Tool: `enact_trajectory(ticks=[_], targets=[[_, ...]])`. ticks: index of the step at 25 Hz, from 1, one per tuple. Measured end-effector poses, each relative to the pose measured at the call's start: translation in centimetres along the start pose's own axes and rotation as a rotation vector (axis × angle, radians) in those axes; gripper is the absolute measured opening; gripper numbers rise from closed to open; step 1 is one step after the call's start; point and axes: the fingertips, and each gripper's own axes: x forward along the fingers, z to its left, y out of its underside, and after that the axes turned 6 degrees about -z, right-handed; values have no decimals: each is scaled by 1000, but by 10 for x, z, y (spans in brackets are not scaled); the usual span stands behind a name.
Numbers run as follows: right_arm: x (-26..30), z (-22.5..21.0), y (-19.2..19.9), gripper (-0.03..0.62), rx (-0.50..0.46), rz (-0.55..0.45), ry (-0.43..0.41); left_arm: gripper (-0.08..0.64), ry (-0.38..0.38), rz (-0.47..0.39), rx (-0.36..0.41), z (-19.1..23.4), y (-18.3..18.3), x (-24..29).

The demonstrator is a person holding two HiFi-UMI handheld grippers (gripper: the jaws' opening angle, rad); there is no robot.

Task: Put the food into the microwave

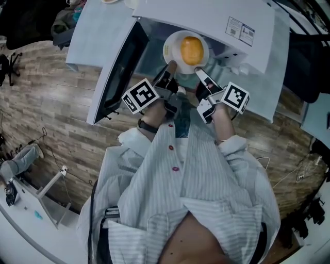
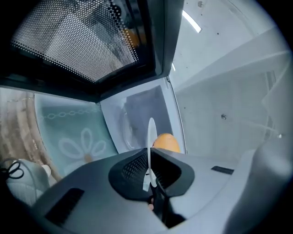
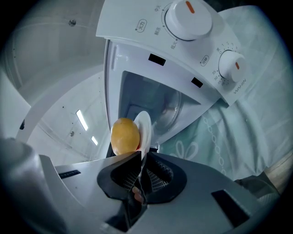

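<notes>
A round yellow-orange piece of food (image 1: 192,50) lies on a small white plate (image 1: 172,47), held at the mouth of the white microwave (image 1: 206,15). Its door (image 1: 119,67) hangs open on the left. My left gripper (image 1: 170,67) is shut on the plate's near left rim and my right gripper (image 1: 199,72) on the near right rim. In the left gripper view the plate (image 2: 151,132) is edge-on between the jaws of the left gripper (image 2: 150,172), the food (image 2: 165,142) behind it. In the right gripper view the right gripper (image 3: 141,168) pinches the plate (image 3: 145,129) beside the food (image 3: 124,136), before the open cavity (image 3: 158,103).
The microwave stands on a pale cloth with a flower print (image 2: 82,146) over a table. The mesh-windowed door (image 2: 82,41) is close on my left. Two white knobs (image 3: 187,13) sit on the control panel at the right. Wood-plank floor (image 1: 51,113) lies below, with a white stand (image 1: 49,193).
</notes>
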Motion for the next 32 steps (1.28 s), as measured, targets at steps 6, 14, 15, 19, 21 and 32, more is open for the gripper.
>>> enact_trajectory(ticks=[6,14,15,19,21,32], targets=[[13,-8,-11,46,9,-10,20,20,-5,23,-8,7,-5,18],[21,-10,-18,46,33,-39,28,21,-8,56,-13,10,-9,31],[18,-7,-16,46,32,-39,23,20,-6,57,-12,7,-8,27],[17,-7,-19,46,6,-36,30,21,-7,73,-16,6,-6,29],[16,-12,-21,46,-6,-35,65,21,-12,82,-15,9,-6,32],[26,-28,-24,54,-2,-46,115,21,-36,124,16,23,-2,45]])
